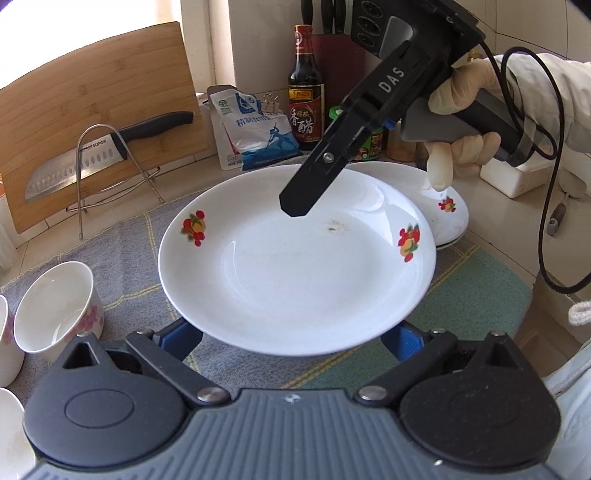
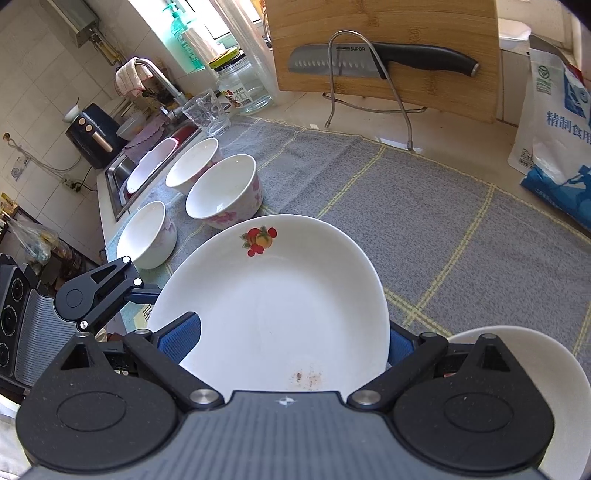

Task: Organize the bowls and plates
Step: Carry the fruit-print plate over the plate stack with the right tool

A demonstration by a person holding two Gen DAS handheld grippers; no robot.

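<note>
A white plate [image 1: 295, 266] [image 2: 273, 302] with fruit decals hangs a little above the grey cloth [image 1: 122, 251]. My left gripper [image 1: 291, 339] is spread wide, with both blue pads [image 1: 181, 339] under the plate's near rim. My right gripper [image 2: 291, 343] straddles the far rim with its jaws wide, one pad [image 2: 181, 339] over the plate and the other behind it. Its upper finger [image 1: 295, 206] shows in the left wrist view. Behind lies a stack of matching plates [image 1: 448, 218] [image 2: 554, 387]. Several flowered bowls [image 2: 221, 192] [image 1: 55, 306] stand at the cloth's left end.
A bamboo cutting board [image 2: 388, 22] and a knife [image 2: 369, 61] on a wire rack stand at the back. A salt bag [image 2: 554, 129], vinegar bottle [image 1: 304, 88], glass [image 2: 205, 110] and jar [image 2: 243, 88] line the wall. The sink [image 2: 122, 173] holds another plate.
</note>
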